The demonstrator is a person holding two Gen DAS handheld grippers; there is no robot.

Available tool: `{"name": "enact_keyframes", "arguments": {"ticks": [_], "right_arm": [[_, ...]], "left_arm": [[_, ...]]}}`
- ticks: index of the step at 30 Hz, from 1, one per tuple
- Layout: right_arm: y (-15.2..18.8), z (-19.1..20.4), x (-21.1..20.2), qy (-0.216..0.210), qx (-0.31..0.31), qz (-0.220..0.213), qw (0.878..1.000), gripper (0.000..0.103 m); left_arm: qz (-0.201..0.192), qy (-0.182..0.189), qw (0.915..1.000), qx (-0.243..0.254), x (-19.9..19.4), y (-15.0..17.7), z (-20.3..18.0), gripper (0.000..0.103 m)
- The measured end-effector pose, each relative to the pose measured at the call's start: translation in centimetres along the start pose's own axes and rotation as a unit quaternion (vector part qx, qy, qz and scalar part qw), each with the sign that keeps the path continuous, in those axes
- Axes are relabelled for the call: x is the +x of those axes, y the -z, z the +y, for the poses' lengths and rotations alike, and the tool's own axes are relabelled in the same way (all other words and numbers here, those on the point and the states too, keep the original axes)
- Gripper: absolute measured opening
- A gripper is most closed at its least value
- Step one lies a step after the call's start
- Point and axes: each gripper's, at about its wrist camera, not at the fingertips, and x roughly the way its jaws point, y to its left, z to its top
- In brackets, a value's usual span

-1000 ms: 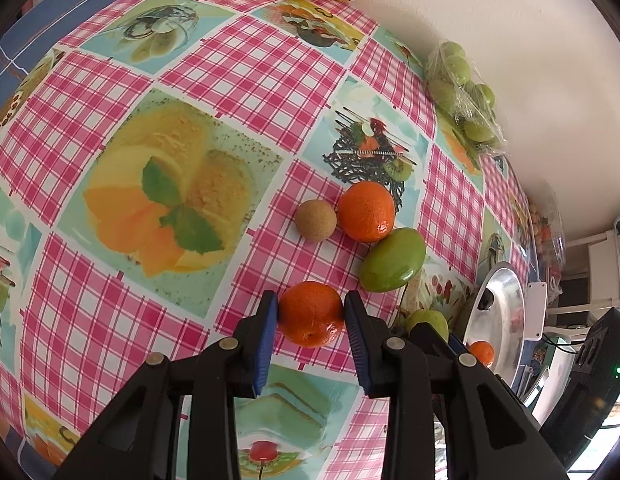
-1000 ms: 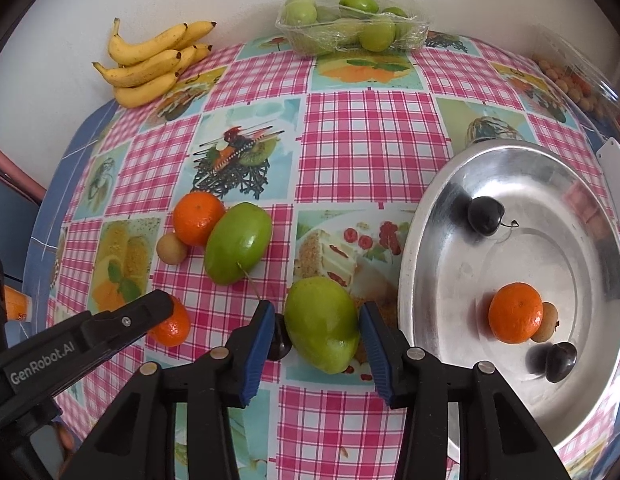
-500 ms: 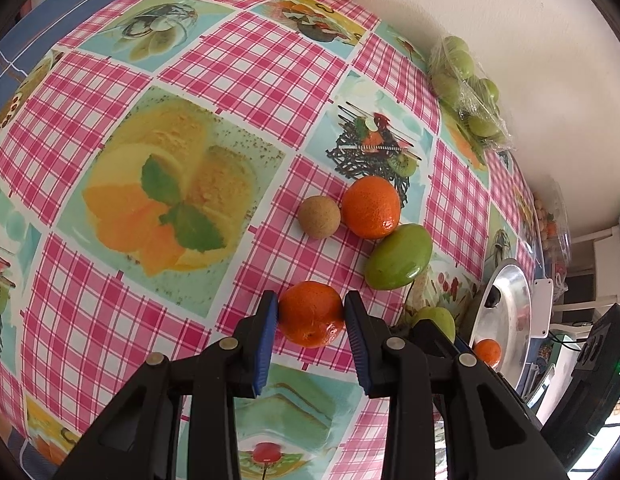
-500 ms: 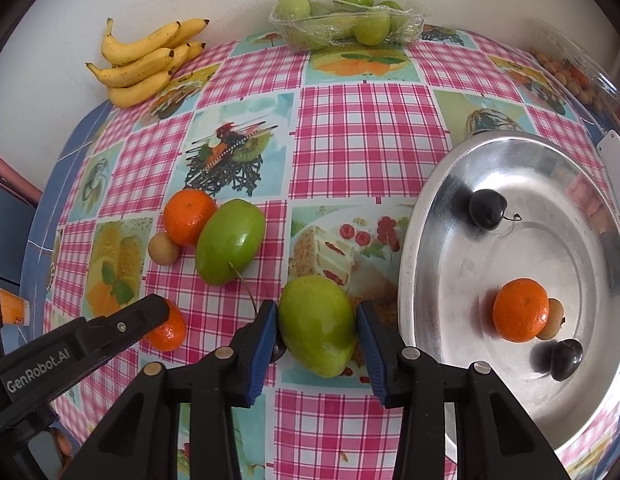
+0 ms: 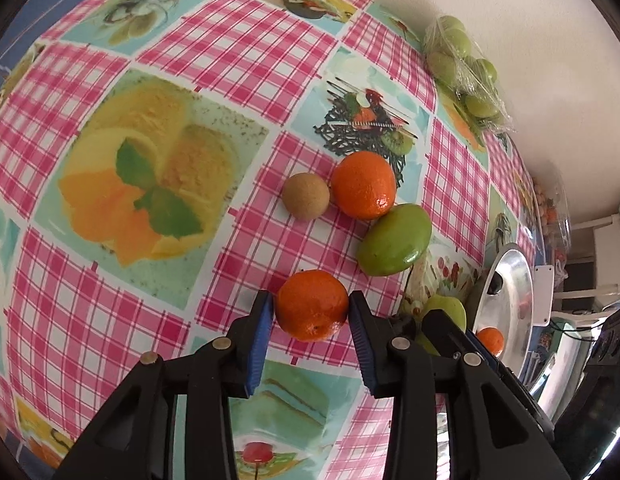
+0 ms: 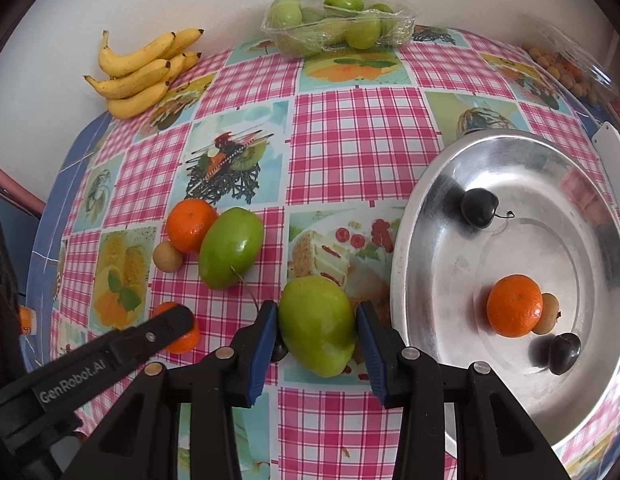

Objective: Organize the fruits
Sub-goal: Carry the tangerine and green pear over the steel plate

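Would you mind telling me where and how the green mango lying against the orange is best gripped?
Take the green mango across its narrow waist, a little toward the stem end, coming straight down from above. It lies flat on its side, and the orange and small brown fruit crowd the far part of its left flank, so a pad probably fits there only nearer the stem.

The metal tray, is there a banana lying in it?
No, the metal tray holds only an orange, a small brown fruit and two dark fruits.
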Motion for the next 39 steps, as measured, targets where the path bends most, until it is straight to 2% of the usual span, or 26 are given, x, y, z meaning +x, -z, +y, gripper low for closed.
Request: {"name": "enact_keyframes", "arguments": {"ticks": [6,13,23,27,31,39], "right_arm": [[0.0,-0.1,0.0,-0.002,0.002,0.003,1.0,0.043],[-0.1,-0.1,-0.9,-0.008,0.005,-0.004,1.0,0.043],[-0.5,-0.3,-3.2,-0.013,0.011,-0.03,0.999,0.043],[-0.8,-0.8,-4.1,-0.017,0.016,-0.04,0.999,0.043],[-1.0,-1.7,-4.8,-0.001,0.022,-0.048,0.999,0.043],[-1.2,-6.6,-5.9,0.027,0.07,-0.058,0.996,0.043]], "left_arm": [[-0.005,-0.002,1.0,0.004,-0.3,0.1,0.0,0.038],[-0.038,0.005,0.9992,0.012,-2.3,0.0,-0.3,0.038],[-0.041,0.011,0.9989,0.022,-2.8,0.2,-1.0,0.038],[-0.049,0.012,0.9979,0.04,-3.1,0.5,-2.1,0.038],[-0.048,0.017,0.997,0.059,-3.1,0.9,-3.4,0.038],[-0.039,0.008,0.9921,0.119,-2.8,2.3,-7.1,0.038]]}}
